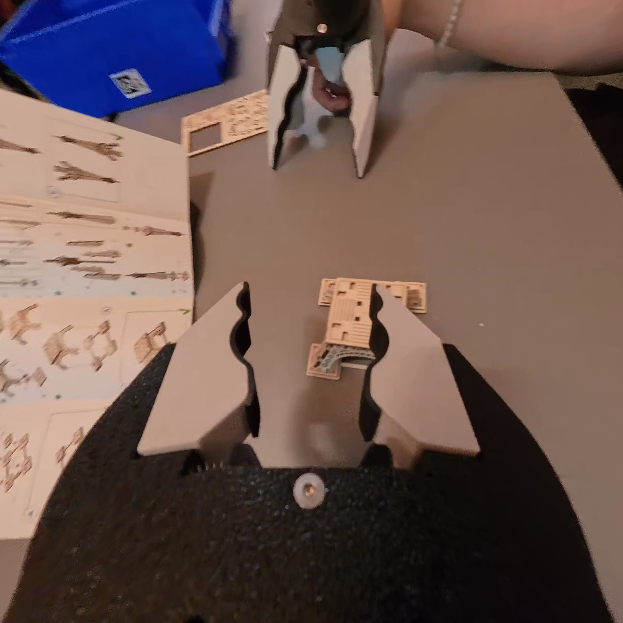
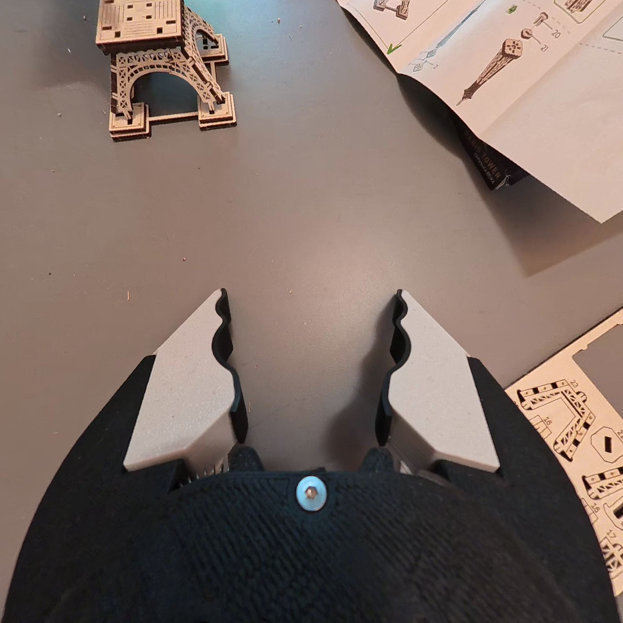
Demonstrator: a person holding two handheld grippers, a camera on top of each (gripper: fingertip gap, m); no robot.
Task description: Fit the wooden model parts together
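A pale wooden tower base (image 1: 350,320) with lattice arches and a flat slotted top stands on the grey table; it also shows in the right wrist view (image 2: 161,67) at the top left. My left gripper (image 1: 310,290) is open and empty, hovering above and just left of the base. My right gripper (image 2: 310,293) is open and empty over bare table, well short of the base; it also shows in the left wrist view (image 1: 317,168), pointing down at the far side. A wooden parts sheet (image 2: 573,438) lies at the right, also seen far off in the left wrist view (image 1: 226,124).
An unfolded instruction sheet (image 1: 87,269) covers the table's left side and shows in the right wrist view (image 2: 522,84) over a dark box (image 2: 485,161). A blue bin (image 1: 118,57) stands beyond the table. A person's forearm (image 1: 505,37) reaches in at the top right. There is about 20 centimetres between the tips of the two grippers.
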